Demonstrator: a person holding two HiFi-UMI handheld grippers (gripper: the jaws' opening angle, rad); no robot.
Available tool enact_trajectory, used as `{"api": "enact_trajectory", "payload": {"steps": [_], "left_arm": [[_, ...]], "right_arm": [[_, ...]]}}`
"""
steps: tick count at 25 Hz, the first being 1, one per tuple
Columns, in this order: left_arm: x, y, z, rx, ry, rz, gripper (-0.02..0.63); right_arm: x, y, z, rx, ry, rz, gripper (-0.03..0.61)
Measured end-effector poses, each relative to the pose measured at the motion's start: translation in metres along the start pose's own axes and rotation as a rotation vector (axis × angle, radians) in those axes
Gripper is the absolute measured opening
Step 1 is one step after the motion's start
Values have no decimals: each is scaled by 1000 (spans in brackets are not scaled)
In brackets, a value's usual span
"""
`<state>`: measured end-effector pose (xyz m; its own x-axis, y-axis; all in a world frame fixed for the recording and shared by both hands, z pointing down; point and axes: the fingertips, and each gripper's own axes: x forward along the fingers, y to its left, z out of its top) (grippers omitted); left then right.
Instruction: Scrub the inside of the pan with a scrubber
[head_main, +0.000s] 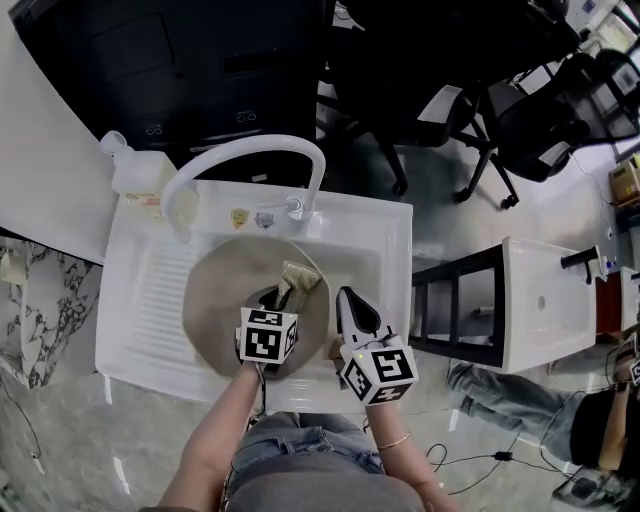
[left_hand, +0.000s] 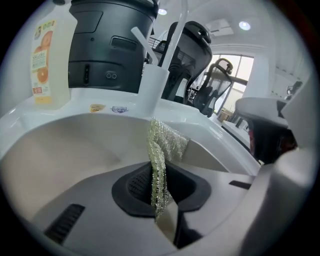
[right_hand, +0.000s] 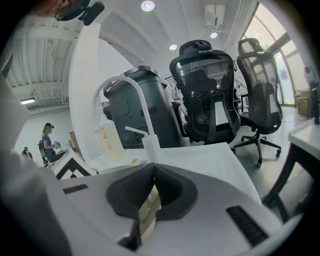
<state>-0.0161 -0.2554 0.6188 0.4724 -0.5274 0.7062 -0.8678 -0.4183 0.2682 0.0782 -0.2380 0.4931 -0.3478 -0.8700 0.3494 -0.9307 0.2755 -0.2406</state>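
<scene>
Pan (head_main: 215, 300), beige and round, sits inside the white sink (head_main: 385, 240) and fills most of the basin. In the left gripper view its pale inner wall (left_hand: 60, 155) curves under the jaws.

Scrubber (head_main: 297, 280) is a glittery olive-silver mesh inside the pan, on the half toward the back of the sink. The left gripper (head_main: 276, 298) is over the middle of the sink with its jaws clamped on the mesh. Its own view shows the scrubber (left_hand: 159, 165) pinched upright between the left gripper's (left_hand: 160, 202) dark pads, with its upper end flopping past the tips.

Right gripper (head_main: 344, 296) is at the front-right part of the sink, beside the pan's right rim. In its view the right gripper's (right_hand: 148, 210) jaws are clenched on a thin tan edge, which reads as the pan's rim.

White arched faucet (head_main: 250, 150) rises from the back edge of the sink. A pale soap bottle (head_main: 135, 175) with an orange label (left_hand: 41, 60) stands at the sink's back-left corner. A big dark bin (head_main: 180, 50) is behind the sink. Black office chairs (head_main: 520, 120) stand well apart from the sink, behind and to its right, and also show in the right gripper view (right_hand: 210, 100).
</scene>
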Motion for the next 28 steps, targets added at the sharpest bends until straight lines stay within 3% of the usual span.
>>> {"api": "enact_trajectory", "payload": {"steps": [7,17,28], "left_arm": [[21,23,7,13,18,110,64],[12,97,26,-104,-58,290,66],[-31,147,14,-311,-87,515,67]], "right_arm": [[6,0,0,-2,8,7,11],[15,10,-3,-12,24,31,11],[16,13,5,-21,17,37,11]]}}
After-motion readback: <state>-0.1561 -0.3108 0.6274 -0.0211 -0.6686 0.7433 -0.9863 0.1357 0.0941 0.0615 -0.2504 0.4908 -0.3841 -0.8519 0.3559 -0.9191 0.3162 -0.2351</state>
